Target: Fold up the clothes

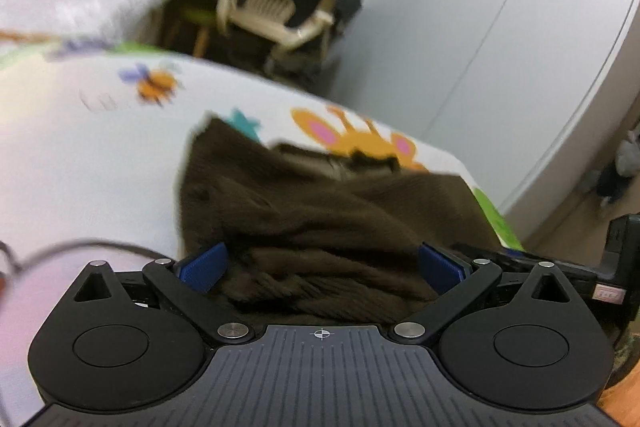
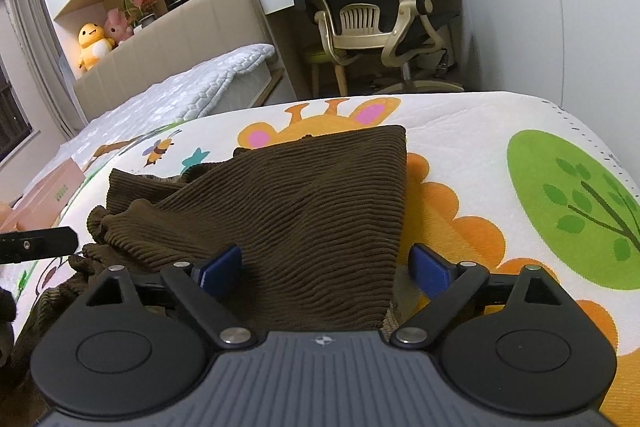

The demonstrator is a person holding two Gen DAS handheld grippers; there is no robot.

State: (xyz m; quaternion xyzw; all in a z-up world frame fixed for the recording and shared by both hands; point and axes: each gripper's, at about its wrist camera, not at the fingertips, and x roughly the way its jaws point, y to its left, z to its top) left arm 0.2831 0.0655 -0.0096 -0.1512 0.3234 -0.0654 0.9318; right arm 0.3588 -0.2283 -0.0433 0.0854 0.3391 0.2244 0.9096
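Observation:
A brown corduroy garment [image 2: 312, 195] lies partly folded on a white mat with cartoon animals [image 2: 480, 147]. A flat layer rests on top and bunched folds sit at its left. My right gripper [image 2: 326, 269] hangs low over its near edge, jaws wide open. The cloth runs between the blue pads [image 2: 220, 273], and the right-hand pad stands clear of the fabric. In the left wrist view the same garment [image 1: 320, 203] is rumpled on the mat [image 1: 80, 155]. My left gripper [image 1: 322, 267] is open too, straddling a thick bunch of cloth.
The mat's far edge drops off towards an office chair [image 2: 368, 7] and a white wardrobe wall [image 1: 480, 27]. A bed with a grey quilt [image 2: 200, 87] lies at the back left, and a pink box [image 2: 44, 199] sits at the mat's left. A black gripper part [image 2: 36, 245] pokes in at the left.

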